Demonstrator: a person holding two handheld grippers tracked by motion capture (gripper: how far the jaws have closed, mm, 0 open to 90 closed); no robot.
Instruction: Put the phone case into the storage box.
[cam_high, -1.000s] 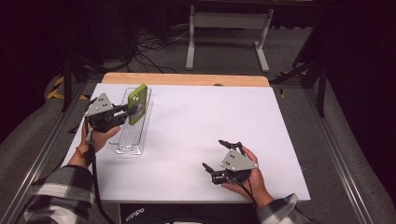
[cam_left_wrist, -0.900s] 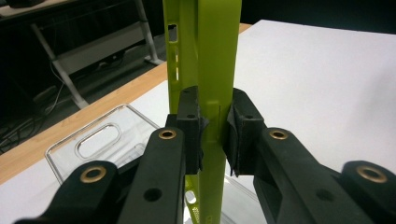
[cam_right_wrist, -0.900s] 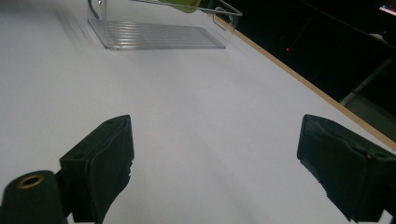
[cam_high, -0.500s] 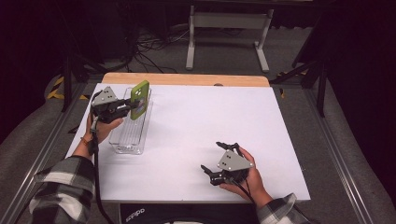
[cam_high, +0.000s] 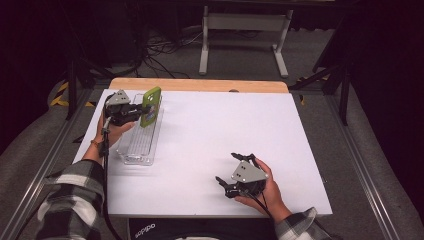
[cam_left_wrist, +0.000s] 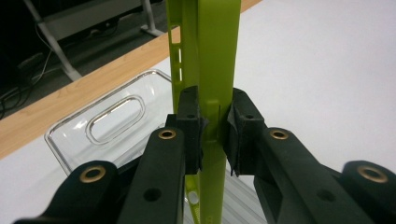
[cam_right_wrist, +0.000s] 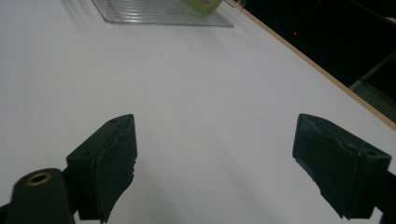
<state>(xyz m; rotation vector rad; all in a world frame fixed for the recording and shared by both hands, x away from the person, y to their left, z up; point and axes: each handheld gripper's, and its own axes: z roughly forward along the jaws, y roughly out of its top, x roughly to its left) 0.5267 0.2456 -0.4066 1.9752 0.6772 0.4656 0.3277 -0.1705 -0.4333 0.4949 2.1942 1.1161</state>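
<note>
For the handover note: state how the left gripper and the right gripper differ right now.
The left gripper is shut on the green panel above the clear tray; the right gripper holds nothing, its jaws spread wide. The left is raised at the table's far left; the right sits low near the front edge. Both are black and hand-held.

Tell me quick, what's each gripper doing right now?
Left gripper: closed on the green plate, above the clear tray.
Right gripper: open, holding nothing, over the white table.
</note>
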